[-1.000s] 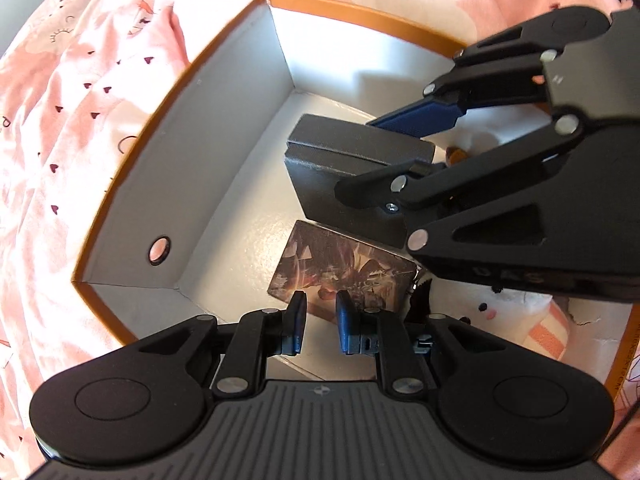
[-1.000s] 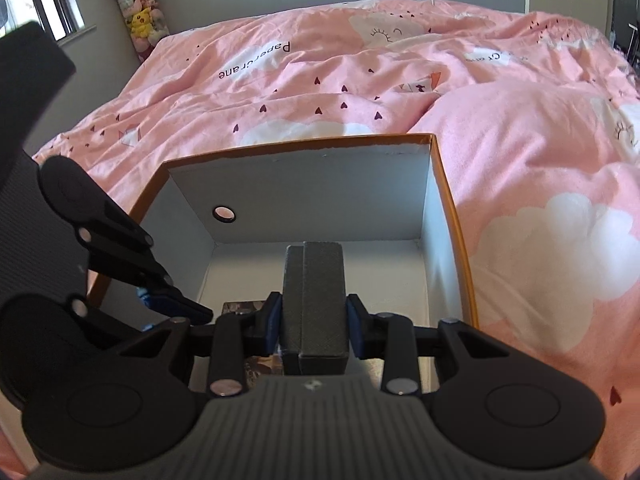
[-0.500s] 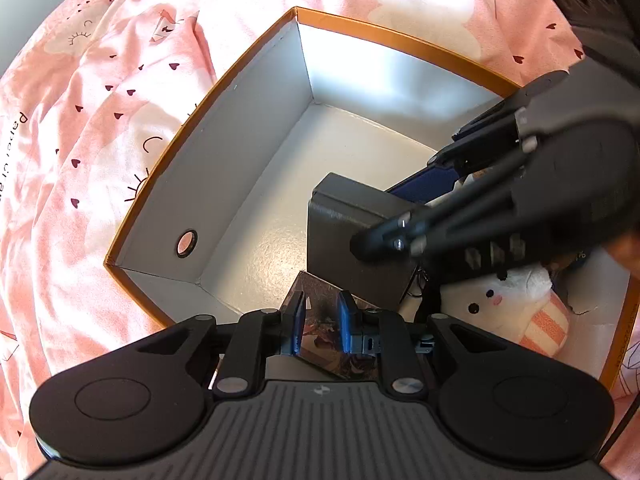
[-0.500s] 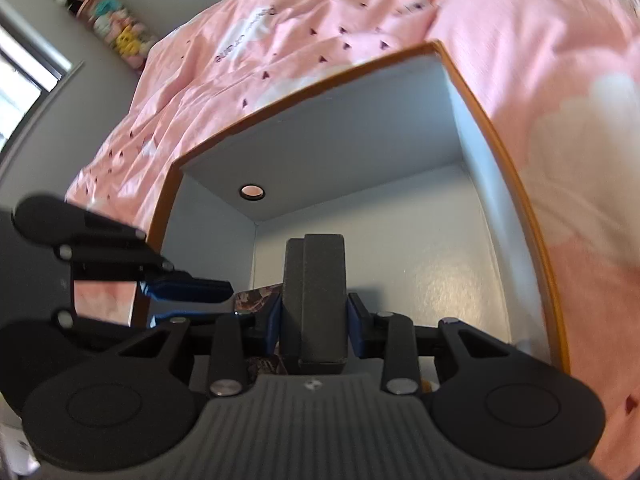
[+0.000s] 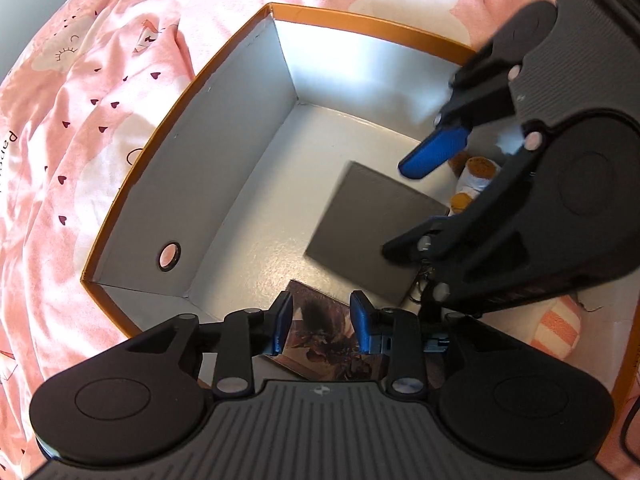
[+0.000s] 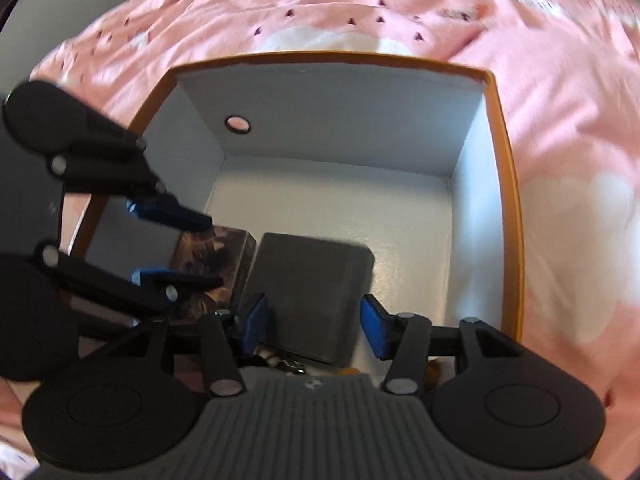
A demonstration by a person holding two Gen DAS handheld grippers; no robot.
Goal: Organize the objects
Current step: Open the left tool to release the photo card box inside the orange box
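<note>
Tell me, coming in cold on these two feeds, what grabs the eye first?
The orange-rimmed box on the pink bedding dominates. On its white floor a grey case lies flat beside an illustrated box. The right gripper and left gripper hang open above them, jaws just widened, gripping neither.

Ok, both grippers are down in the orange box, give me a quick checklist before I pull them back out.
1. Right gripper let go of the grey case: ok, its jaws have just been opening and the pads stand clear of it.
2. Grey case lying flat on the box floor: ok.
3. Left gripper free of the picture box: ok, jaws have just been opening, pads either side without pressing.
4. Picture box settled beside the grey case: ok, though contact between them cannot be told.
5. Plush toy clear of the way up: cannot tell, mostly hidden.
</note>
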